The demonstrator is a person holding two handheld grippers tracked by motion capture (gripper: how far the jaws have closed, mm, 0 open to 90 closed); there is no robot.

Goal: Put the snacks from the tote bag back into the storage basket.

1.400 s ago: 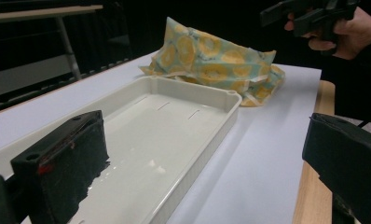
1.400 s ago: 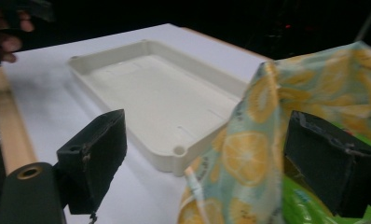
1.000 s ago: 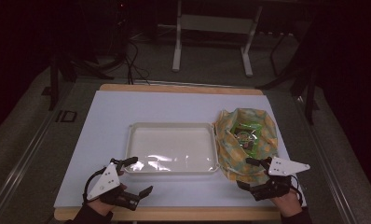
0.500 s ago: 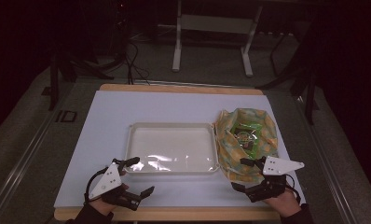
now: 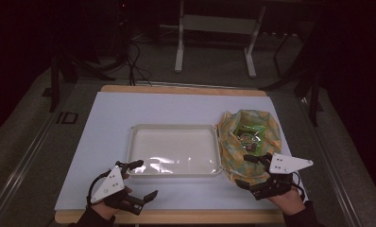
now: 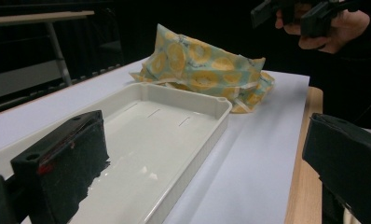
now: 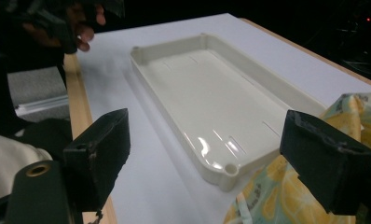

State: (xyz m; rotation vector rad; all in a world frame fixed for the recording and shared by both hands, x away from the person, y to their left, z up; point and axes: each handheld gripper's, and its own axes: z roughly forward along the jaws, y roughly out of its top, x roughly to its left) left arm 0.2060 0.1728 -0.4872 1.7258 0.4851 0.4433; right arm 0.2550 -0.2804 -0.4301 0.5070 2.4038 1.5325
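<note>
1. Room's dark, with a metal frame stand (image 5: pixel 214 38) on the floor beyond the tray.
2. Surface (image 5: pixel 110 123) is white-covered; the white tray (image 5: pixel 174 149) sits mid-surface, empty.
3. Yellow lemon-print bag (image 5: pixel 247 142) lies touching the tray's right end, unopened I'd guess, so nothing's started.
4. My left gripper (image 5: pixel 139 182) and right gripper (image 5: pixel 253 171) both gape open, holding nothing, near the tray's front corners.

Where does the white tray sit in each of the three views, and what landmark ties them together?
High view: the white tray lies at the centre of the pale mat.
Left gripper view: the tray runs from lower left towards the centre, between the open jaws.
Right gripper view: the tray fills the centre, running from top left to lower right.
Shared landmark: the yellow patterned cloth bundle lying against one short end of the tray.
</note>
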